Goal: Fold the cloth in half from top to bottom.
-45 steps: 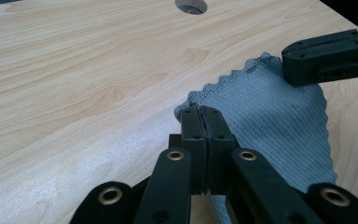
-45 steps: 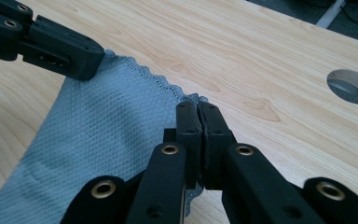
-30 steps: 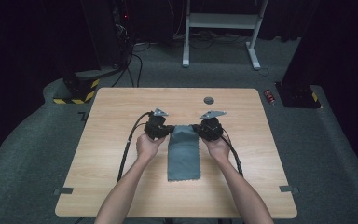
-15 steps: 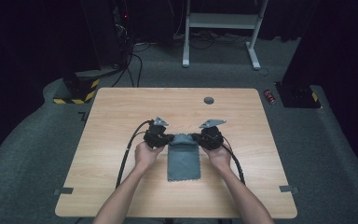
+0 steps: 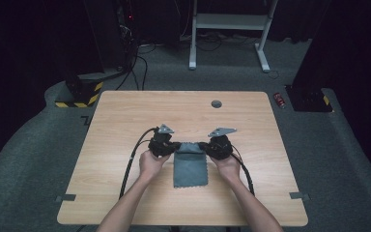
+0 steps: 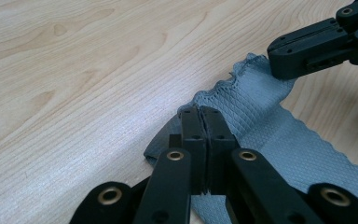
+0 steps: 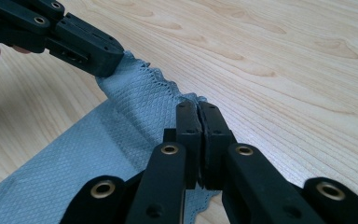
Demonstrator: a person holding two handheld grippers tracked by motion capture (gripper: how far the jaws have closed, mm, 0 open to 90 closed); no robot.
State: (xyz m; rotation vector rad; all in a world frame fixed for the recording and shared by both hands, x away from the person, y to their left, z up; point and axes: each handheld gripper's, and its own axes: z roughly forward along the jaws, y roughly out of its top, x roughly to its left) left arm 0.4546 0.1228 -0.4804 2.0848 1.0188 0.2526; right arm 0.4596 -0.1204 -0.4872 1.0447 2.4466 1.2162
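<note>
The cloth (image 5: 190, 166) is a grey-blue piece of fabric with a fine diamond weave and a small scalloped edge, seen well in both gripper views (image 6: 261, 121) (image 7: 135, 107). It lies on the light wooden surface (image 5: 125, 121), on the near side of the small dark round disc (image 5: 216, 104) set in the wood, and well apart from it. Its near part lies flat, while its far edge is lifted and a little wrinkled. The left tool (image 5: 170, 146) has its jaws pressed together on the far left corner of the cloth, and the right tool (image 5: 204, 145) is closed in the same way on the far right corner. I cannot find any brand, label or writing on the cloth that can be read.
</note>
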